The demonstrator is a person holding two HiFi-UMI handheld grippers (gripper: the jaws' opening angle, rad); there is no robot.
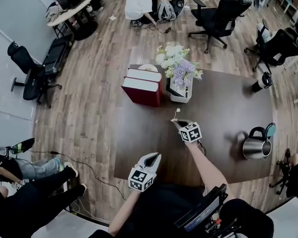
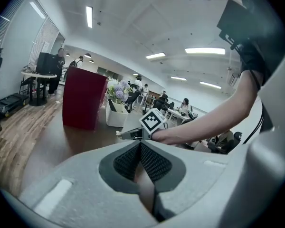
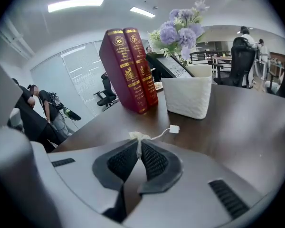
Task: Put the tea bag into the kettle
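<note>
My right gripper [image 3: 138, 143] is shut on the top of a small pale tea bag [image 3: 138, 137]; its white string and paper tag [image 3: 174, 128] trail out over the dark table. In the head view this gripper [image 1: 179, 123] is over the table's middle, in front of the flower box. The steel kettle [image 1: 257, 146] with a black handle stands at the table's right end, well apart from it. My left gripper [image 1: 151, 158] hangs at the near table edge. Its jaws [image 2: 140, 144] are shut with nothing between them.
Two dark red books [image 1: 143, 87] and a white box of flowers [image 1: 180, 78] stand at the back of the brown table [image 1: 223, 108]. A black and white flask [image 1: 262, 82] is at the far right corner. Office chairs and seated people surround the table.
</note>
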